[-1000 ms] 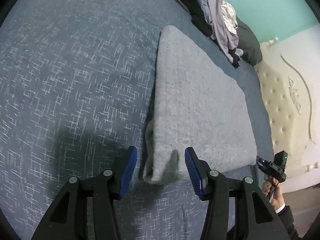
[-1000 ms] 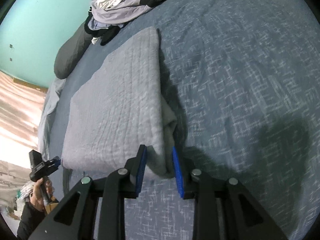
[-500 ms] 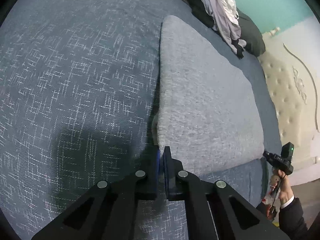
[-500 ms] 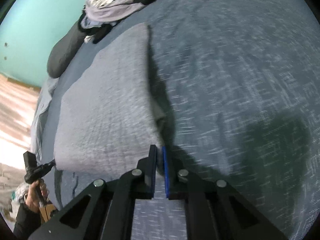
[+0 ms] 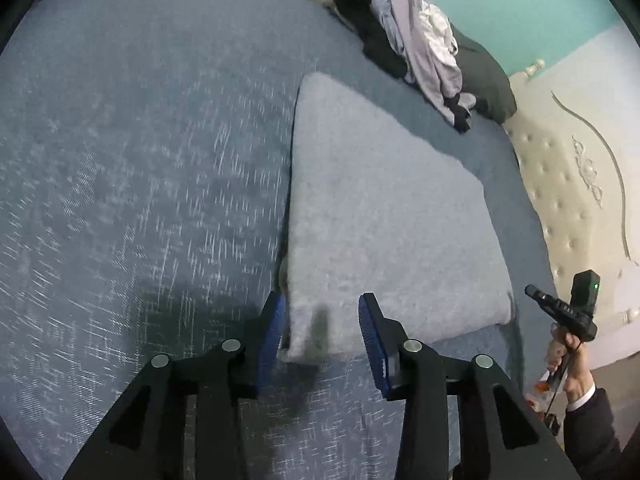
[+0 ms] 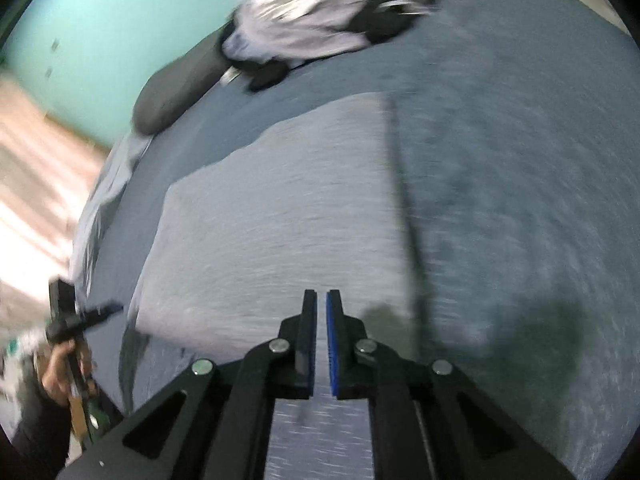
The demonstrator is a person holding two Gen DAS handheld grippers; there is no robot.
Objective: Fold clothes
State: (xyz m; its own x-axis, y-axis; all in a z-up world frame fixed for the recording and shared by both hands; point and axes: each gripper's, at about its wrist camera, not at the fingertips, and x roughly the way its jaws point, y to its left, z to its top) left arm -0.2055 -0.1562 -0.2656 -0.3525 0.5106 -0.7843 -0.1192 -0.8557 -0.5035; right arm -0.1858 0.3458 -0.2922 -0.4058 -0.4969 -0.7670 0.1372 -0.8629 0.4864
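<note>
The left gripper (image 5: 322, 330) stands wide open, its blue pads either side of the near left corner of the folded grey garment (image 5: 384, 216) and gripping nothing. That garment lies flat as a tidy rectangle on the blue bed (image 5: 140, 168), its long left edge running away from the camera toward the heap of unfolded clothes (image 5: 420, 52) at the far side by the dark pillow (image 5: 484, 80). In the right wrist view the right gripper (image 6: 321, 344) has its jaws drawn almost together, only a thin slit between the pads; it hovers above the near edge of the garment (image 6: 280, 216), and I cannot tell whether any cloth is caught in it, though none shows.

The step in hand looks like letting go of the finished fold. To do it well, lift both grippers straight up and clear so no pad drags the corner and spoils the crease, then check that the layers lie square before reaching for the heap.

Half a second ago the left gripper was clamped shut at that corner; now it has sprung open. The right gripper was pinched at the garment's near right corner then; now it sits further over the cloth, and its view is smeared by motion
</note>
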